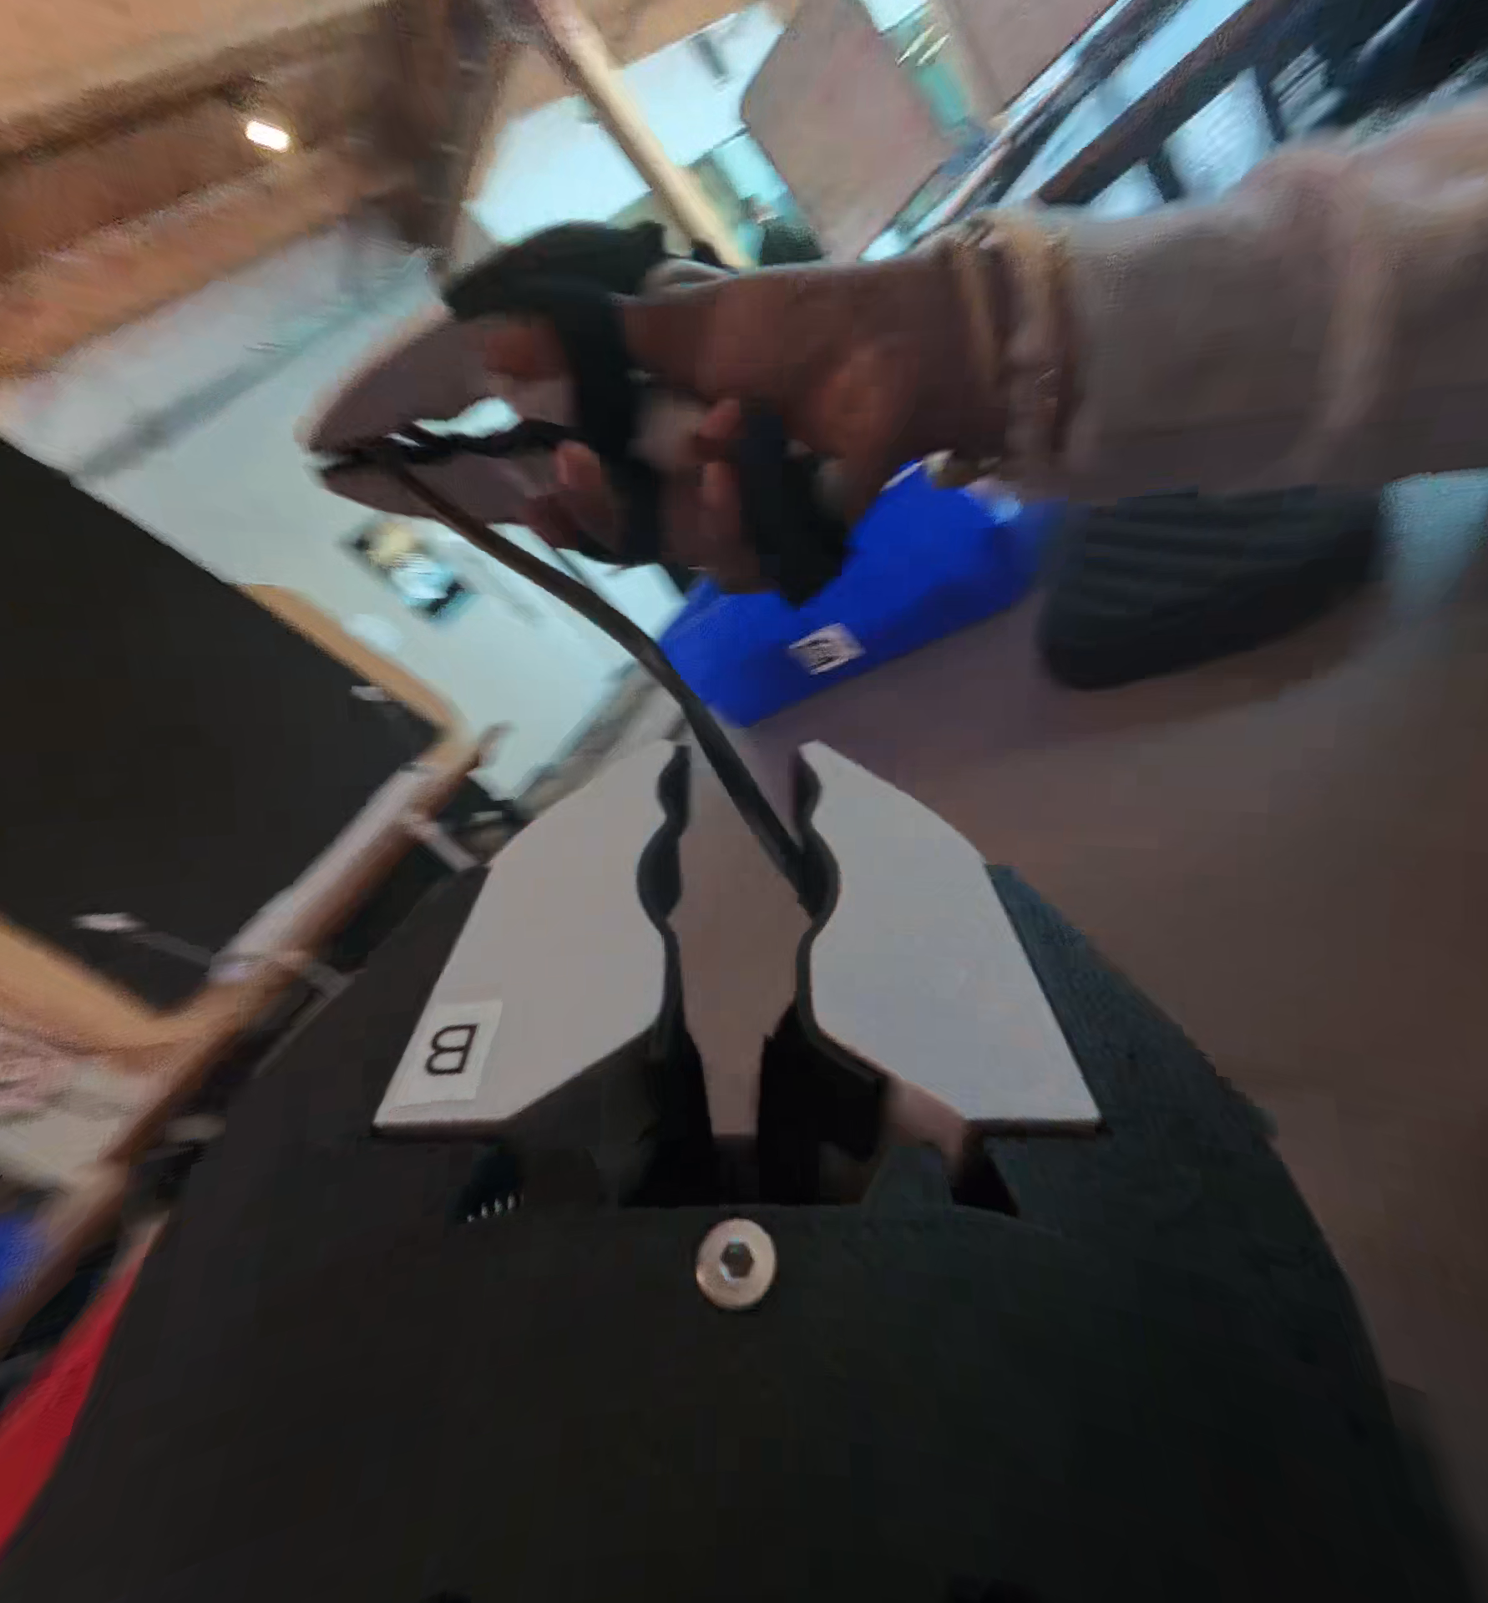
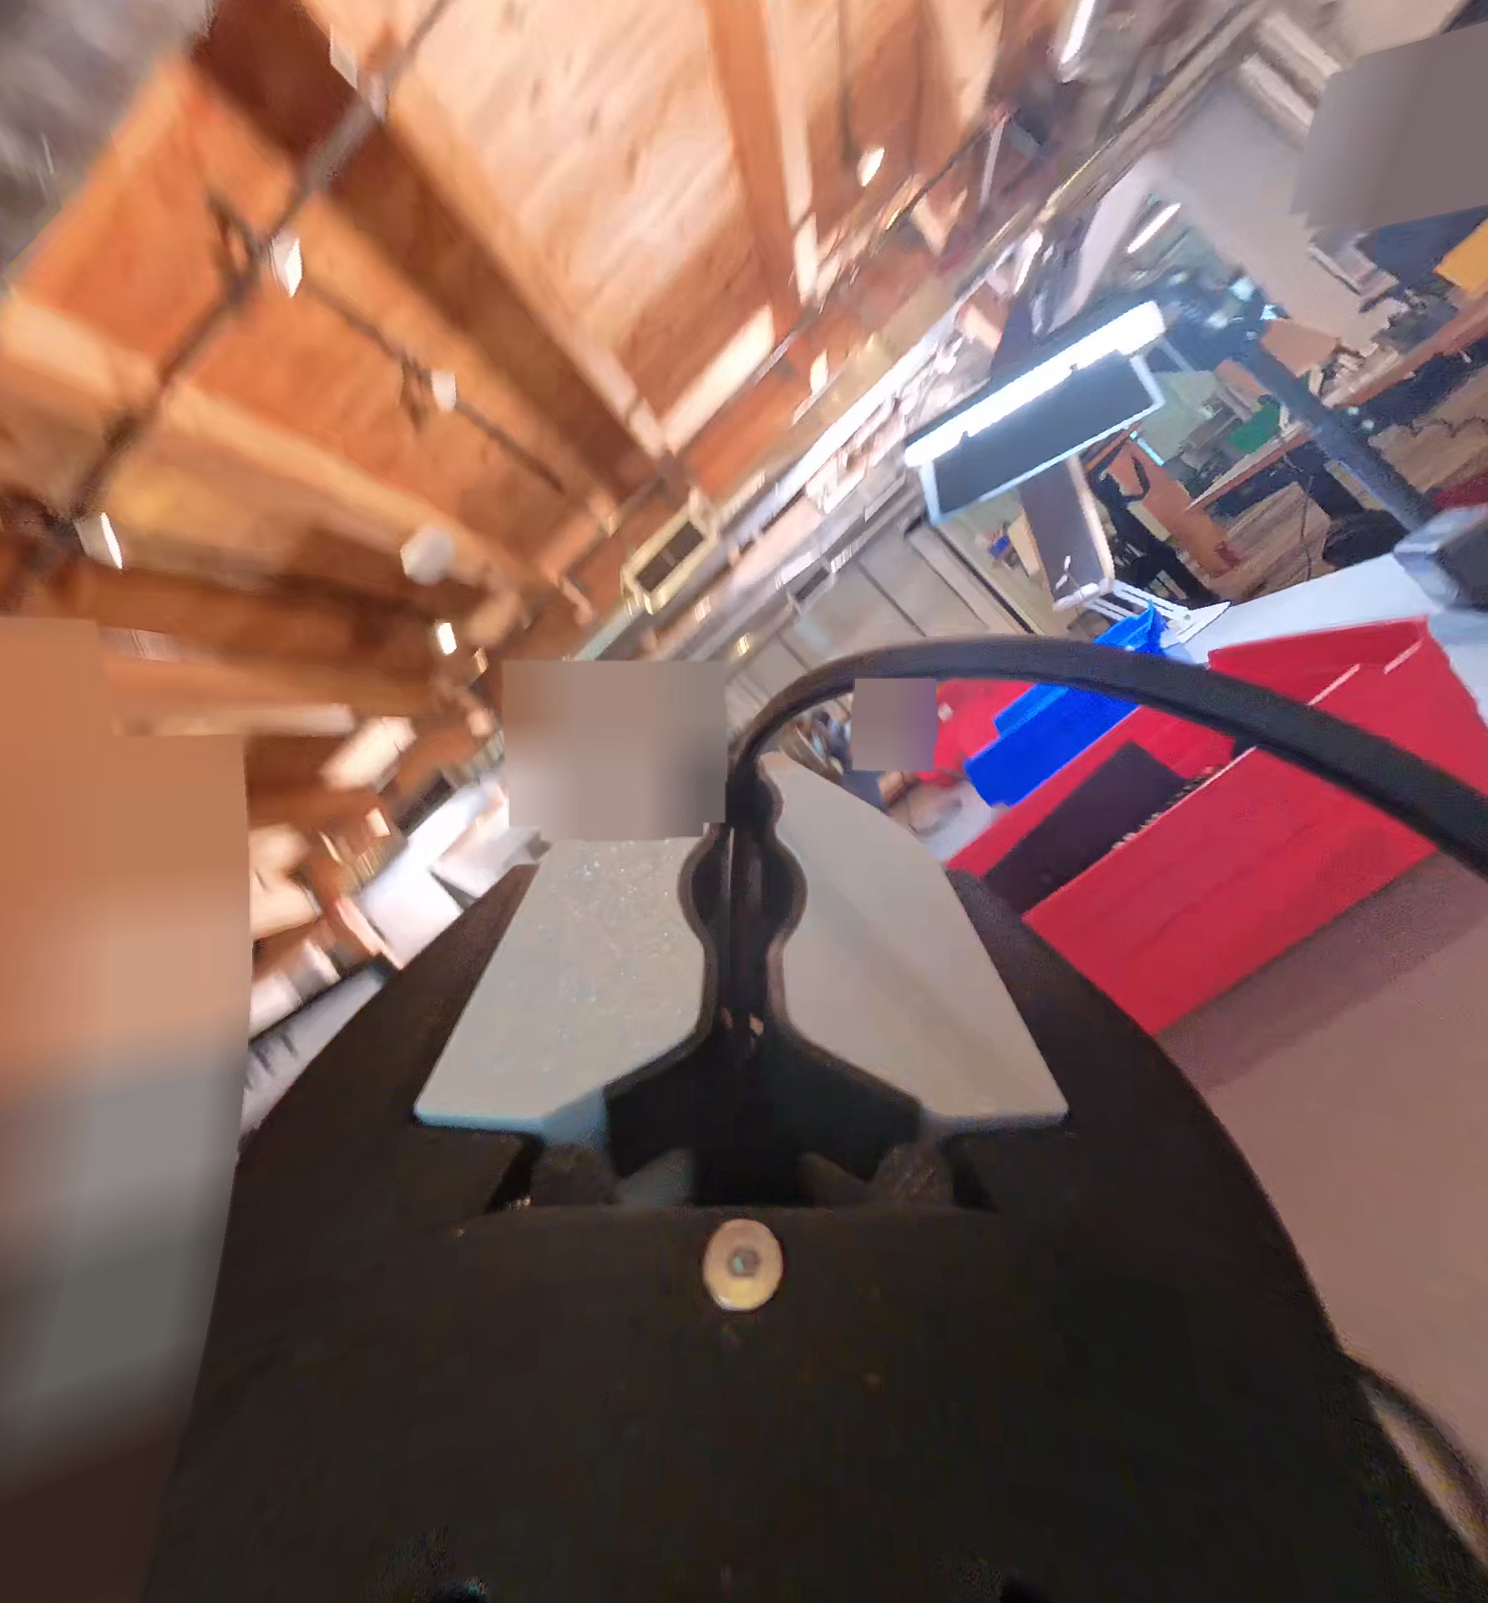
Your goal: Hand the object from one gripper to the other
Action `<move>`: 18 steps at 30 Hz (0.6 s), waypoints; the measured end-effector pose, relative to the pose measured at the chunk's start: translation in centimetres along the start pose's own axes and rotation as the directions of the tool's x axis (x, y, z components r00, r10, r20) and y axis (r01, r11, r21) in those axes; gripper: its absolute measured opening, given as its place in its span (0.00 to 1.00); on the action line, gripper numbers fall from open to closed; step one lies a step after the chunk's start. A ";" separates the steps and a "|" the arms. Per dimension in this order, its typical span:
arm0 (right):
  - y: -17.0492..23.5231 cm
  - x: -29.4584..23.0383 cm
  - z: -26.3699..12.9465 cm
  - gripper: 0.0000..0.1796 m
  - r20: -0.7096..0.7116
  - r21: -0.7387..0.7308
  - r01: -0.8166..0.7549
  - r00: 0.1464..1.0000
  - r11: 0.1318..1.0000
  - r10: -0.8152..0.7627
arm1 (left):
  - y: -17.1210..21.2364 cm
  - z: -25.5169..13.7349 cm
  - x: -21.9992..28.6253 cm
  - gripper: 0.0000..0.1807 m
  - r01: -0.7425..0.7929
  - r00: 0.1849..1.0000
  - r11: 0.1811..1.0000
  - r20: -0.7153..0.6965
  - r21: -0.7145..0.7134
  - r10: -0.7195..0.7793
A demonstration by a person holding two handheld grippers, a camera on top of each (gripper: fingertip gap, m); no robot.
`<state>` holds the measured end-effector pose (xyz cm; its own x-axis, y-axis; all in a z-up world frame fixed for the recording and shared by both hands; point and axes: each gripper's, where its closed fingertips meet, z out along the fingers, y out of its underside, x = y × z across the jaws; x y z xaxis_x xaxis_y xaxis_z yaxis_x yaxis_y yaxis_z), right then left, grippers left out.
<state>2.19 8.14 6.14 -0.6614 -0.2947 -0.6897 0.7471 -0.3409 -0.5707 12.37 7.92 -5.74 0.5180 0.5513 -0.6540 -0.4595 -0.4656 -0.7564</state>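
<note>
While my right gripper [image 2: 745, 833] pinches the black cable [image 2: 1157, 685], left gripper [image 1: 740, 833] is open round it; handover approx. half done, left hasn't closed yet.

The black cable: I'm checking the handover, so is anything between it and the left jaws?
Nothing visible. The black cable already runs between the open left gripper jaws, along one finger; the right gripper pinches its other end.

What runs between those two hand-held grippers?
A black cable spans the gap. In the left wrist view it runs from the left hand-held gripper to the right hand-held gripper, whose fingers are shut on it.
</note>
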 end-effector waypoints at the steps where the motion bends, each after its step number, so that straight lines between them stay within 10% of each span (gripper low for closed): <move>1: 0.6 -0.6 0.1 0.02 0.018 -0.064 0.091 0.996 0.994 -0.090 | -0.3 -0.2 0.3 0.17 0.122 0.991 0.992 -0.068 0.039 -0.119; 5: 4.6 -2.7 -0.3 0.02 0.196 -0.325 0.427 0.903 0.844 -0.382 | -2.3 -1.9 -3.0 0.32 0.717 0.683 0.680 -0.346 0.154 -0.643; 9: 10.3 -1.2 -1.7 0.02 0.309 -0.573 0.606 0.783 0.551 -0.540 | -3.2 -1.9 -6.5 0.35 0.949 0.304 0.304 -0.514 0.088 -0.802; 18: 17.4 0.8 -3.6 0.02 0.352 -0.783 0.528 0.812 0.329 -0.465 | -2.6 1.3 -2.7 0.10 0.926 0.164 0.318 -0.543 -0.203 -0.823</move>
<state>14.93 5.17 -5.91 -0.9084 -0.3948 -0.1377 -0.0510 0.4314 -0.9007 11.19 8.55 -1.94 0.8554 0.0977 0.5087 0.4795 0.2219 -0.8490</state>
